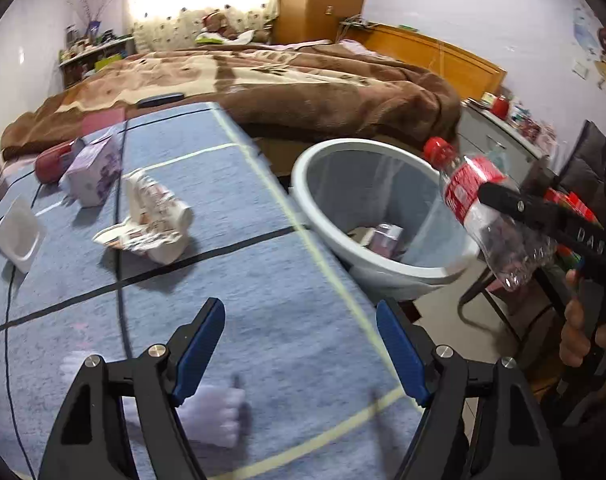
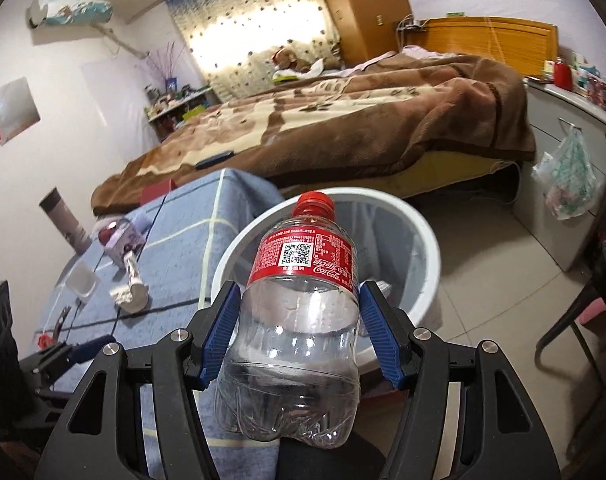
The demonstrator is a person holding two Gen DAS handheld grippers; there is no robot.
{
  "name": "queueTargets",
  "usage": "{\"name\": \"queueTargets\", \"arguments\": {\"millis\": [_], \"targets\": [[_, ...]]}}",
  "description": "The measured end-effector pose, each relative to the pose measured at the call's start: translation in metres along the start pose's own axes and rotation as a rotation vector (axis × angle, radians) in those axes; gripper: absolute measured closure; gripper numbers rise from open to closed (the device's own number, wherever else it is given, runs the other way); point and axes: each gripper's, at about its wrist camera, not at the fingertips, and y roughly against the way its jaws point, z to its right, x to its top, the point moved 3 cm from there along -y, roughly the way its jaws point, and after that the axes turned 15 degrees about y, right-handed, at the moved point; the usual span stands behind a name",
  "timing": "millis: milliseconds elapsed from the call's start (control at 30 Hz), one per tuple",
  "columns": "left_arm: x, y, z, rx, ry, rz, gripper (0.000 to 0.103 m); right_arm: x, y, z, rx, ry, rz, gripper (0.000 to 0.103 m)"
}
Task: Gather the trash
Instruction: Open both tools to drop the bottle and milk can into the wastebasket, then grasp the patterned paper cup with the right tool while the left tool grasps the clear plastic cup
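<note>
My right gripper (image 2: 299, 300) is shut on a clear plastic Coca-Cola bottle (image 2: 303, 308) with a red cap and red label, held in the air just before the rim of the pale blue trash bin (image 2: 427, 240). In the left wrist view the bottle (image 1: 483, 216) hangs over the right rim of the bin (image 1: 303, 168), which holds a small box. My left gripper (image 1: 301, 344) is open and empty above the blue tablecloth (image 1: 263, 280). A crumpled paper carton (image 1: 155, 220), a purple box (image 1: 95, 172), a white cup (image 1: 19, 236) and a red item (image 1: 51, 160) lie on the table.
A bed with a brown blanket (image 1: 303, 80) stands behind the table and bin. A grey cabinet (image 2: 563, 152) with a hanging plastic bag (image 2: 567, 176) is at the right. A chair (image 2: 583, 312) stands on the tiled floor at the right. A tumbler (image 2: 63, 220) stands at the left.
</note>
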Motion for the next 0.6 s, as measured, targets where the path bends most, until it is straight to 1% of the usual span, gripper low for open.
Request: {"name": "queueTargets", "arguments": {"millis": [100, 167, 233, 333, 400, 500, 600], "targets": [[0.005, -0.003, -0.011, 0.006, 0.025, 0.004, 0.023, -0.004, -0.011, -0.001, 0.009, 0.012, -0.035, 0.040], [0.008, -0.004, -0.020, 0.024, 0.048, 0.007, 0.023, -0.003, -0.021, 0.000, 0.003, 0.019, -0.056, 0.040], [0.011, -0.003, -0.027, 0.027, 0.058, 0.016, 0.023, -0.001, -0.028, 0.002, -0.007, 0.025, -0.068, 0.040], [0.015, 0.000, -0.041, 0.038, 0.092, 0.026, 0.023, 0.005, -0.034, 0.003, -0.018, 0.039, -0.058, 0.039], [0.017, 0.004, -0.050, 0.049, 0.112, 0.040, 0.023, 0.011, -0.041, 0.002, -0.028, 0.060, -0.070, 0.039], [0.020, 0.008, -0.065, 0.078, 0.135, 0.056, 0.023, 0.014, -0.051, 0.002, -0.068, 0.093, -0.110, 0.039], [0.023, 0.014, -0.080, 0.087, 0.164, 0.066, 0.023, 0.015, -0.048, 0.001, -0.100, 0.086, -0.089, 0.039]]}}
